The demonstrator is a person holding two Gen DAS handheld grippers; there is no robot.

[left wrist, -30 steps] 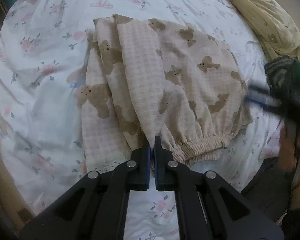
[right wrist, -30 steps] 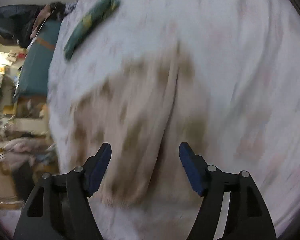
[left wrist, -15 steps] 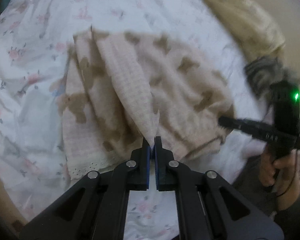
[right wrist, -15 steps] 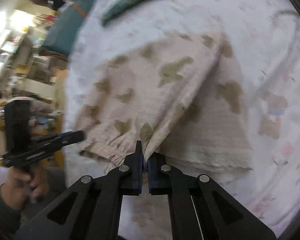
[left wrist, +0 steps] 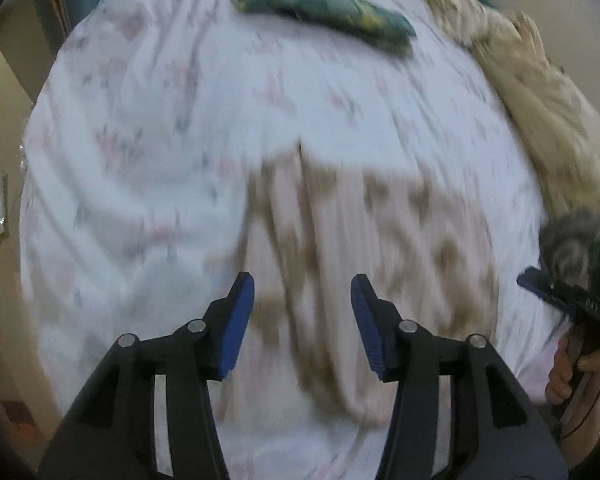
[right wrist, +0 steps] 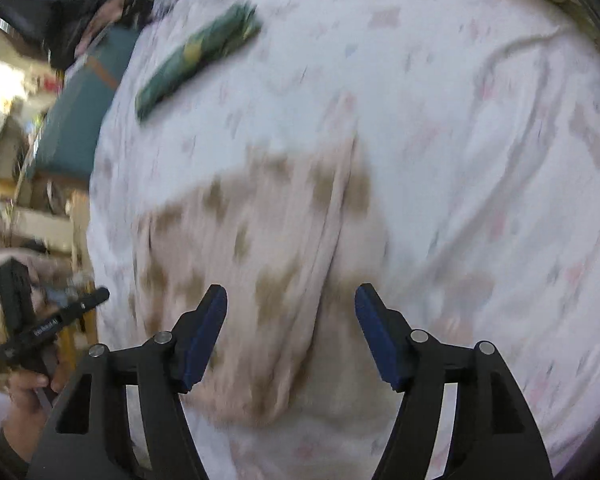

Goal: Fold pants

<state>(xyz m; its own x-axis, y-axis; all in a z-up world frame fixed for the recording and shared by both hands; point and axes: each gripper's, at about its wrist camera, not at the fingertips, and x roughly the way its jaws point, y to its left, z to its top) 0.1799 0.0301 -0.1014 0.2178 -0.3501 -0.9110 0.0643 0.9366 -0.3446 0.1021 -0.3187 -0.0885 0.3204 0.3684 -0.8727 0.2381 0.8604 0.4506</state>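
Note:
The beige pants with brown bear prints (left wrist: 364, 248) lie folded on the white floral bedsheet (left wrist: 152, 128). The image is motion-blurred. My left gripper (left wrist: 302, 320) is open and empty, held above the near part of the pants. In the right wrist view the pants (right wrist: 260, 256) lie below my right gripper (right wrist: 290, 332), which is open and empty too. Each gripper shows at the edge of the other's view: the right one (left wrist: 564, 292) and the left one (right wrist: 52, 320).
A folded green patterned cloth (left wrist: 320, 4) lies at the far side of the bed, also in the right wrist view (right wrist: 196, 48). A cream blanket (left wrist: 540, 92) is bunched at the right. A teal box (right wrist: 80, 108) and cluttered shelves stand beside the bed.
Both grippers were shut on pinched folds of the pants half a second ago. Both have opened, let the fabric drop flat and pulled back and up.

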